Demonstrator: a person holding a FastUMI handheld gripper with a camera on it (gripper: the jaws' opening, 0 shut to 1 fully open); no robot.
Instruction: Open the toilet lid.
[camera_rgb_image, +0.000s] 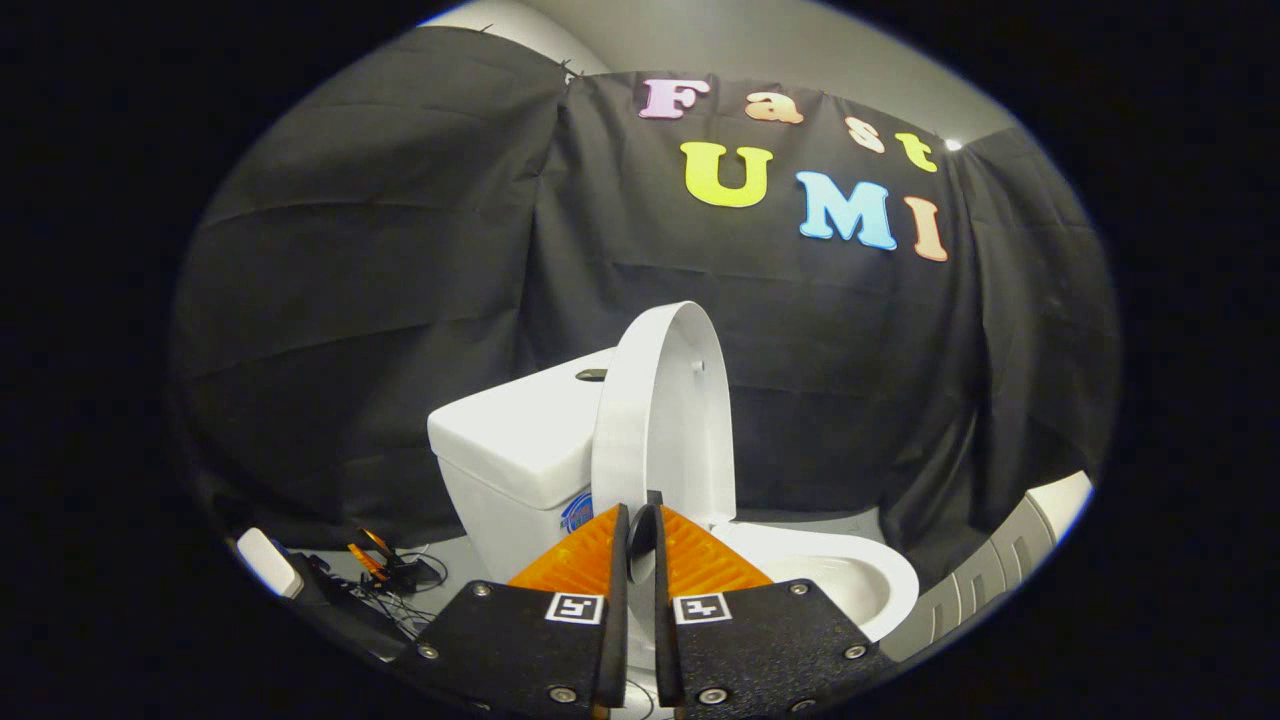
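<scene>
Tongs (640, 520) were what we looked to first: our two fingers stood drawn almost together, only a thin slit left between them, and we could not tell whether anything was pinched in that slit or whether the tips merely rested near the lid's lower edge; a small dark part showed in the gap, too unclear to name. Just beyond the tips rose the toilet lid (665, 410), white, standing close to upright and leaning back toward the tank (515, 435); we judged the opening all but done, with little left except to let the lid settle. Below and beside it lay the bowl (850, 580), its rim bare and its hollow, as far as we could see into it, holding nothing; the water line was hidden from us.

What might have gone wrong, we thought, was this: if the lid stood short of its resting point, a release could let it fall shut and slam; if pushed too hard, it could knock the tank. On the floor by the tank's near corner lay a tangle of cables (390, 575) and a small white block (268, 562).
</scene>
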